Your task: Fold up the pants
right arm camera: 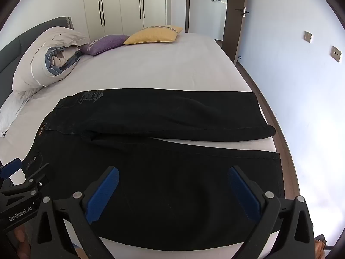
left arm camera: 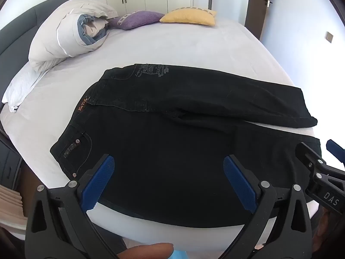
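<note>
From the left wrist view, your left gripper point(left arm camera: 169, 181) hangs over the near side of the pants point(left arm camera: 172, 151) with its blue fingers point(left arm camera: 98, 184) spread wide and nothing between them. The pants lie flat on the bed point(left arm camera: 172, 43), waistband point(left arm camera: 83, 105) to the left and legs running off to the right; the far leg point(left arm camera: 237, 99) lies apart from the near leg point(left arm camera: 269, 151), with a thin wedge of sheet showing between them toward the hems. Your right gripper point(left arm camera: 319, 157) shows at the right edge, over the near leg close to its hem; from this view you cannot tell how its fingers stand. The rolled duvet point(left arm camera: 71, 32), the purple cushion point(left arm camera: 138, 19) and the yellow cushion point(left arm camera: 189, 17) sit well apart at the head of the bed, out of your way. From the right wrist view, your right gripper point(right arm camera: 174, 192) hovers over the near leg point(right arm camera: 194, 172) with its fingers point(right arm camera: 103, 194) also spread and holding nothing, and the hem point(right arm camera: 276, 157) lies just beyond its right finger near the edge of the bed. Your left gripper point(right arm camera: 13, 170) shows at the left, near the pocket point(right arm camera: 34, 160). It looks as though the fold has not begun: you are lining up for the first fold, one leg over the other. That likely calls for lowering both grippers to the near edge, pinching the waistband side with the left and the hem side with the right, and catching the full thickness of cloth before you lift.
</note>
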`<state>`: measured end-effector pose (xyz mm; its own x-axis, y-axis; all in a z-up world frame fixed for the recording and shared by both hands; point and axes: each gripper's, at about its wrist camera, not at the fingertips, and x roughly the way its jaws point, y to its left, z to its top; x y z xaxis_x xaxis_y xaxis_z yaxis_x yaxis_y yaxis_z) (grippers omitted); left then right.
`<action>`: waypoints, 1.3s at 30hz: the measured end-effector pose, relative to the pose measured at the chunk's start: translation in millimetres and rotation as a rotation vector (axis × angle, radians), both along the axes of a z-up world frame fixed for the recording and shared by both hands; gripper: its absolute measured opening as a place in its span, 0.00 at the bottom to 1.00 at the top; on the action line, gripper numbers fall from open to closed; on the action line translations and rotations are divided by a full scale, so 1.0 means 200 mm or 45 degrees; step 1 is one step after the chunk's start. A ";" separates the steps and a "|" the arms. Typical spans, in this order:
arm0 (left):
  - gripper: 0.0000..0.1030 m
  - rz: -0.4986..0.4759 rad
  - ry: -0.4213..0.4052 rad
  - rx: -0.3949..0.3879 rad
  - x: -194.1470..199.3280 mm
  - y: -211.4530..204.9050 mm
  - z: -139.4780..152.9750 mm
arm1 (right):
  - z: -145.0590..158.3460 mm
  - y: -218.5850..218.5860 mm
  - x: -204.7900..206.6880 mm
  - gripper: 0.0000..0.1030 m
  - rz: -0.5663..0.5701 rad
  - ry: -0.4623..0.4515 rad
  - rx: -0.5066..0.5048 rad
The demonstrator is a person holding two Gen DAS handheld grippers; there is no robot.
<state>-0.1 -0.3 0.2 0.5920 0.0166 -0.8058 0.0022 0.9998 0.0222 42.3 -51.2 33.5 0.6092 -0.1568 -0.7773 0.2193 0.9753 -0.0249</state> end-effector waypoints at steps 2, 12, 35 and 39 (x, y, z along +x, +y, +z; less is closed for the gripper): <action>1.00 0.003 -0.006 0.006 0.00 0.00 0.00 | 0.00 0.00 0.00 1.00 0.003 0.004 -0.004; 1.00 0.013 -0.016 0.014 0.02 -0.03 0.03 | -0.01 0.01 -0.01 1.00 0.010 0.002 -0.004; 1.00 0.012 -0.033 0.030 -0.04 -0.02 0.05 | -0.03 0.05 -0.02 1.00 0.019 0.007 0.003; 1.00 0.008 -0.027 0.031 -0.04 -0.02 0.04 | -0.03 0.05 -0.02 1.00 0.020 0.010 0.004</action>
<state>-7.9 -3.5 7.4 0.6091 0.0401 -0.7921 -0.0051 0.9989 0.0467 38.8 -41.7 27.0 0.6056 -0.1446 -0.7826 0.2036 0.9788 -0.0233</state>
